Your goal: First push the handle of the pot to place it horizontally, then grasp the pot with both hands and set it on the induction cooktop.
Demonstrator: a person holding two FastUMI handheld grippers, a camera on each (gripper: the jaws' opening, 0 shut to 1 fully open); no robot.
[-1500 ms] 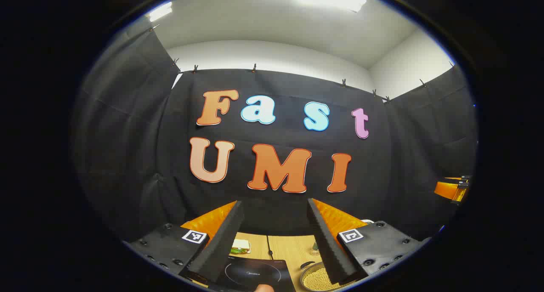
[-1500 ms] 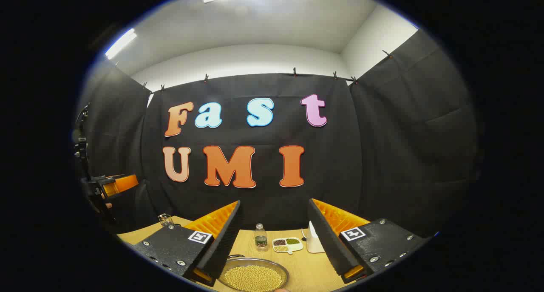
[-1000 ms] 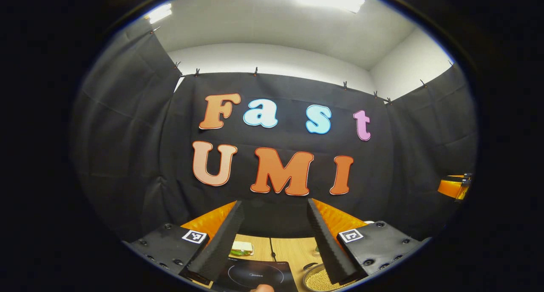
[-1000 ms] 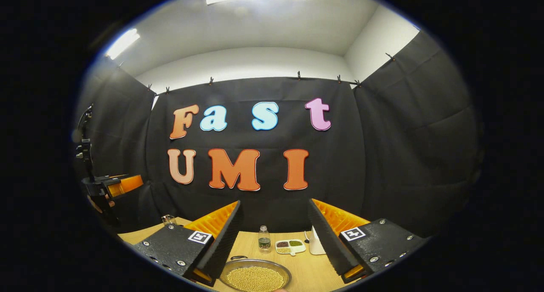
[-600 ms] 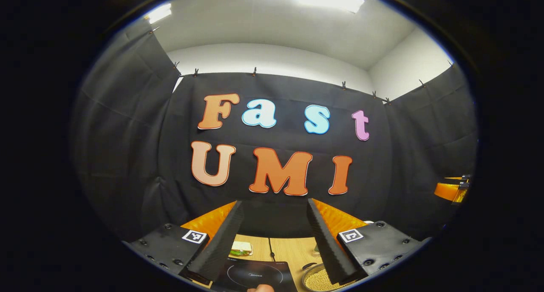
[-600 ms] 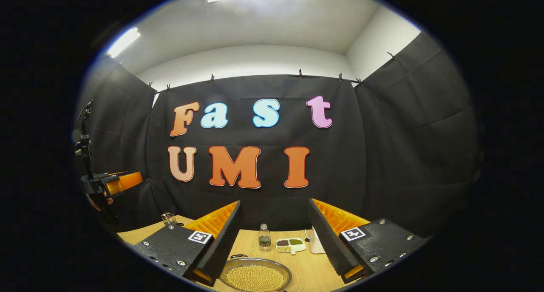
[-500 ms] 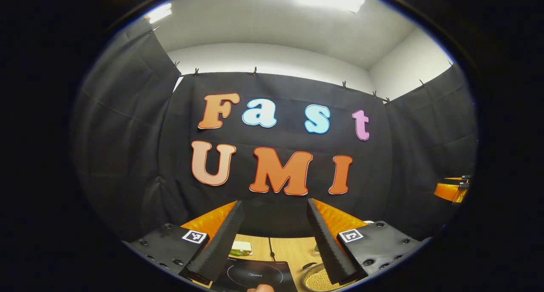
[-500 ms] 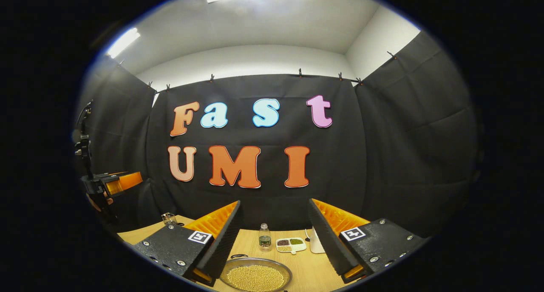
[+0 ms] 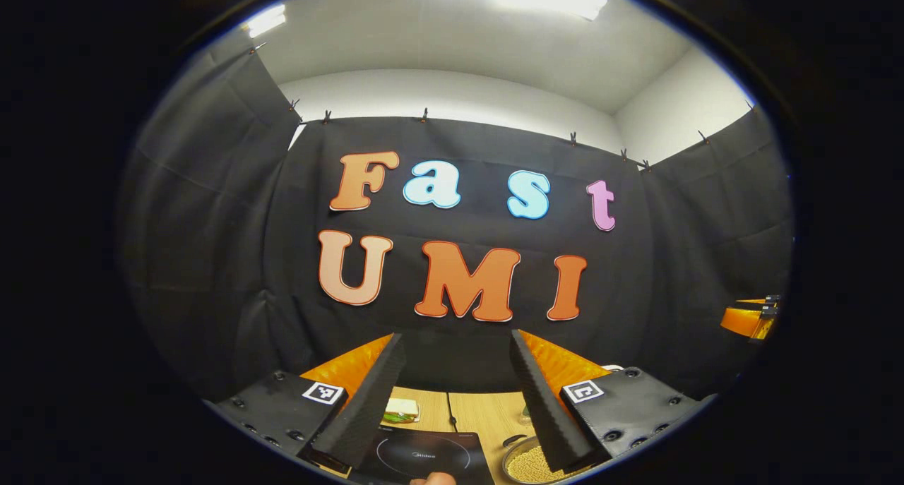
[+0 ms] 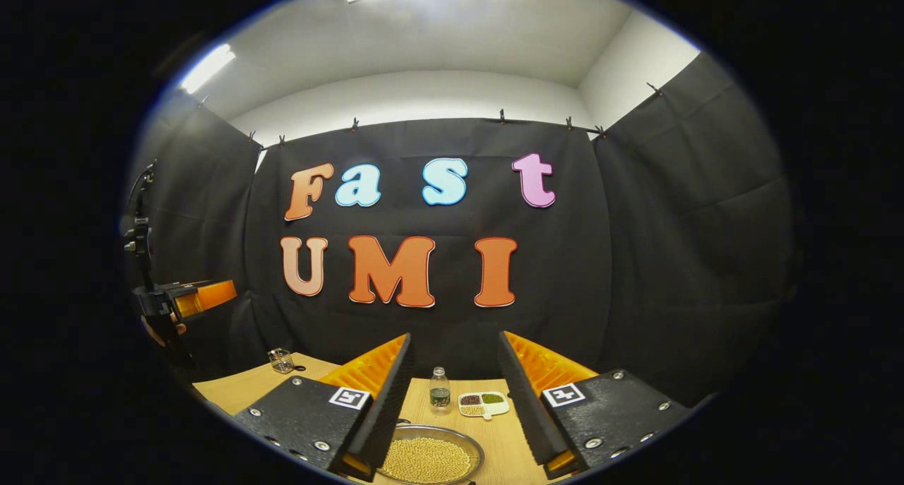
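A shallow metal pot (image 10: 431, 459) full of yellow beans sits on the wooden table (image 10: 505, 439), low between the fingers of my right gripper (image 10: 454, 337). That gripper is held above it, open and holding nothing. The pot's small dark handle (image 10: 402, 423) points toward the far left rim. In the left gripper view the black induction cooktop (image 9: 424, 457) lies below my open left gripper (image 9: 455, 337), and the pot (image 9: 526, 464) stands just right of the cooktop. The left gripper (image 10: 187, 298), held by a hand, appears at the far left of the right gripper view.
Behind the pot stand a small bottle (image 10: 439, 388) and a divided dish of beans (image 10: 480, 402). A glass jar (image 10: 281, 360) sits at the table's far left. A sandwich (image 9: 401, 409) and a cable (image 9: 450, 414) lie behind the cooktop.
The right gripper's fingers have come slightly closer together and its view has shifted a little. The left gripper has barely moved. Pot and cooktop have stayed in place.
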